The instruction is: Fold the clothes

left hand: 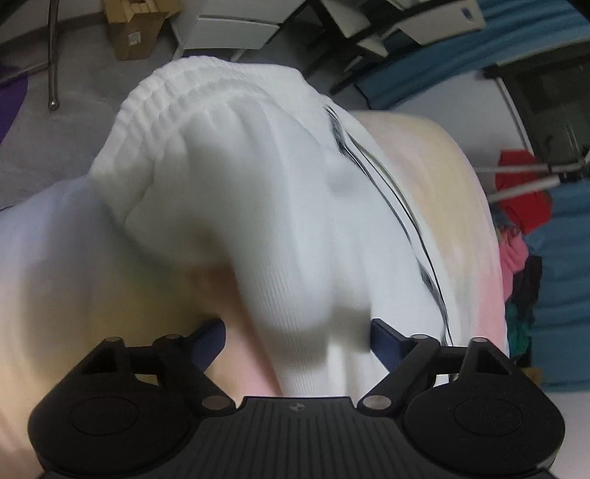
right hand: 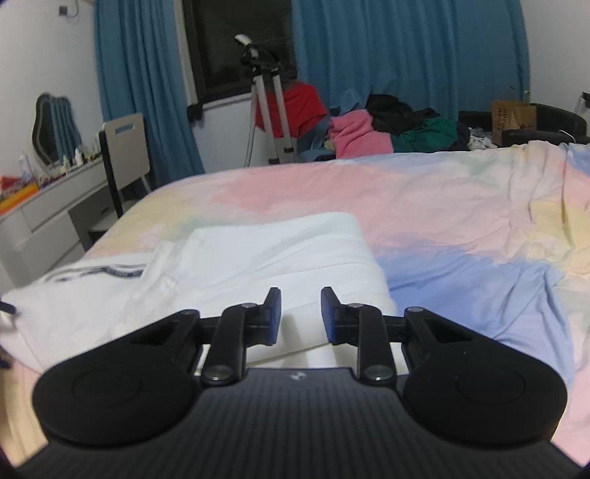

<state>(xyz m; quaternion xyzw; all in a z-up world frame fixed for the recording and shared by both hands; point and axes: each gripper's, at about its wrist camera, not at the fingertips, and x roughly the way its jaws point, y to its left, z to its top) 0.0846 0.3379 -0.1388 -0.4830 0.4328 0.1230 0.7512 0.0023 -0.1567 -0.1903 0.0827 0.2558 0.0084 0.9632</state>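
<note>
A white garment (left hand: 265,221) with a ribbed elastic waistband and a dark side stripe lies on the pastel bedsheet (left hand: 442,177). My left gripper (left hand: 297,331) is open wide, and the white cloth lies bunched between its blue pads (left hand: 383,337). In the right wrist view the same white garment (right hand: 258,254) lies partly folded on the bed, its striped part at the left. My right gripper (right hand: 300,313) is open and empty, hovering just above the garment's near edge.
The pastel bedsheet (right hand: 461,228) covers the bed, wrinkled at the right. A pile of coloured clothes (right hand: 387,127) lies at the bed's far side by a tripod (right hand: 265,110). A desk and chair (right hand: 121,158) stand left. A cardboard box (left hand: 136,33) sits on the floor.
</note>
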